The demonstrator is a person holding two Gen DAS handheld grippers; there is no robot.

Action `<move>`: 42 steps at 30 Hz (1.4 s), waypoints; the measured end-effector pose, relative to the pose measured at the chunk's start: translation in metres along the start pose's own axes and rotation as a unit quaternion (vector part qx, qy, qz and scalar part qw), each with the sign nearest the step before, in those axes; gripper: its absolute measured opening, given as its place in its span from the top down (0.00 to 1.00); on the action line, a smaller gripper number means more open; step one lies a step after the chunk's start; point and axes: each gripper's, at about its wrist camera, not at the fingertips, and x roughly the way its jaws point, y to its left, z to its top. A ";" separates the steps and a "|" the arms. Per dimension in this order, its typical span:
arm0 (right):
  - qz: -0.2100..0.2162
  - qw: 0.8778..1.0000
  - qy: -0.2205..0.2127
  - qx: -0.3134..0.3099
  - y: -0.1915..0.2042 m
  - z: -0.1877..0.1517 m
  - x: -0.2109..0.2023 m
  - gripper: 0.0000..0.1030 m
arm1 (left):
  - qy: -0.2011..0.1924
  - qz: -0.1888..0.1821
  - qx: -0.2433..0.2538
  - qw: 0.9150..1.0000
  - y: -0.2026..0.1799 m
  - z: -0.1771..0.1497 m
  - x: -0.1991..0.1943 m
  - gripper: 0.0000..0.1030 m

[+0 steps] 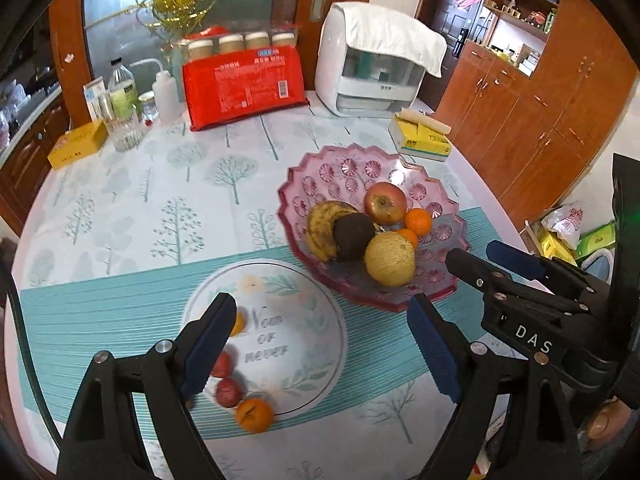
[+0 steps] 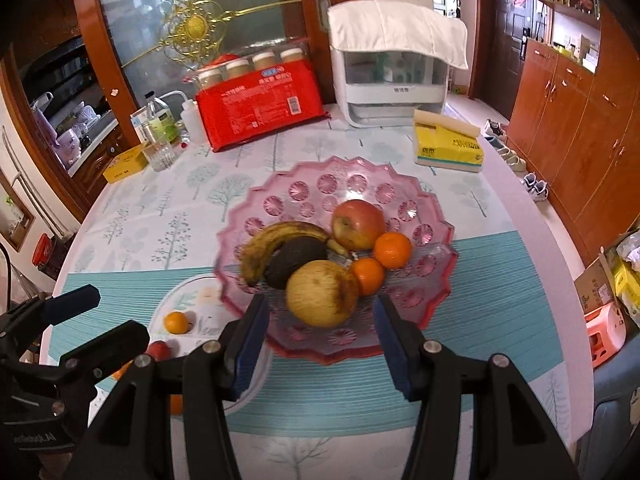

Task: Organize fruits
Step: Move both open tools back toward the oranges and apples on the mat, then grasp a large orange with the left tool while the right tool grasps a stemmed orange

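A pink glass bowl point(image 1: 294, 184) point(image 2: 280, 178) holds a spotted banana point(image 1: 320, 232) point(image 2: 276, 240), a dark avocado point(image 1: 354, 236) point(image 2: 294, 262), a red apple point(image 1: 385, 203) point(image 2: 357, 224), two oranges point(image 1: 418, 222) point(image 2: 393, 250) and a yellow round fruit point(image 1: 390, 258) point(image 2: 322, 298). On the cloth in front lie an orange point(image 1: 255, 415) point(image 2: 176, 322) and small red fruits point(image 1: 229, 393) point(image 2: 158, 350). My left gripper point(image 1: 320, 344) point(image 2: 108, 316) is open and empty above them. My right gripper point(image 2: 322, 340) point(image 1: 476, 254) is open and empty, just short of the bowl's near rim.
At the back stand a red package point(image 1: 244, 88), a white appliance point(image 1: 372, 76) under a cloth, a yellow tissue pack point(image 1: 424, 138), bottles point(image 1: 122, 88), a glass point(image 1: 128, 132) and a yellow box point(image 1: 78, 144). The table edge curves round at the right, with wooden cabinets point(image 2: 580, 128) beyond.
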 end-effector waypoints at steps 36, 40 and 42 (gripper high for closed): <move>0.086 0.991 0.088 -0.054 0.152 -0.119 0.062 0.47 | 0.117 0.036 0.017 0.992 0.175 -0.113 0.042 0.16; 0.080 0.990 0.092 -0.066 0.160 -0.131 0.071 0.47 | 0.120 0.029 0.017 0.992 0.175 -0.122 0.056 0.16; 0.075 0.990 0.098 -0.069 0.163 -0.136 0.078 0.47 | 0.120 0.028 0.021 0.992 0.175 -0.124 0.062 0.16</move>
